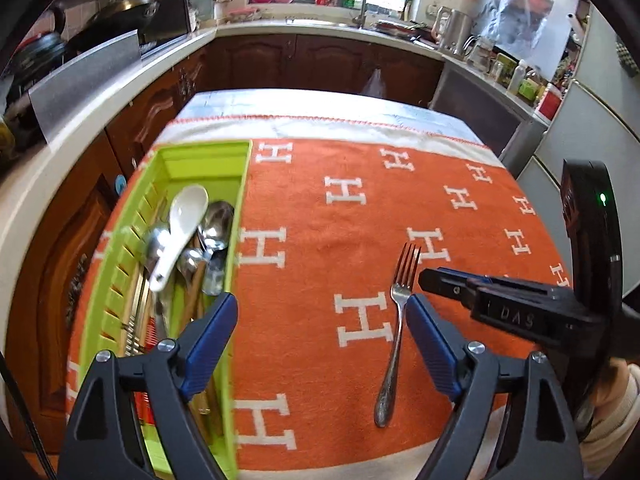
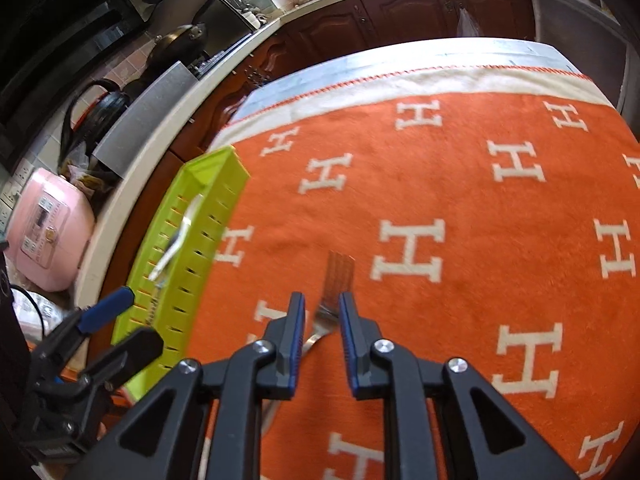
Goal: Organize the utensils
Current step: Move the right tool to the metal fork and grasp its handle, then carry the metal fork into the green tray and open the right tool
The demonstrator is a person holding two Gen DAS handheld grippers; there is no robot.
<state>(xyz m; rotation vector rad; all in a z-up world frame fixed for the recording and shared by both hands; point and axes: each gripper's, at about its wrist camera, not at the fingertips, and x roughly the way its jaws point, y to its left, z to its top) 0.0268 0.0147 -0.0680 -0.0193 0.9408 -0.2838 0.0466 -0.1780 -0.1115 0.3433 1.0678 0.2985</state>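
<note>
Left gripper [image 1: 322, 312] spreads wide and empty at lower centre, fork [image 1: 396, 332] flat on the orange cloth [image 1: 320, 208] beside its right-hand finger. Right gripper [image 2: 322, 312] hangs narrow above the fork's neck, not gripping. Green tray [image 1: 224, 152] at left holds spoons.

One green tray [image 1: 240, 184] on the bench's left edge. One fork [image 1: 394, 332] on the orange blanket [image 1: 340, 240], right of the tray, apart from it. Inside the tray: one white ceramic spoon [image 1: 182, 228] on top, at least two metal spoons [image 1: 216, 224] beside and under it, plus several long handles, exact count unclear since they overlap. Two hand-held grippers: left hand-held gripper [image 1: 320, 320] between tray and fork, right hand-held gripper [image 2: 322, 312] over the fork, right of the tray.
</note>
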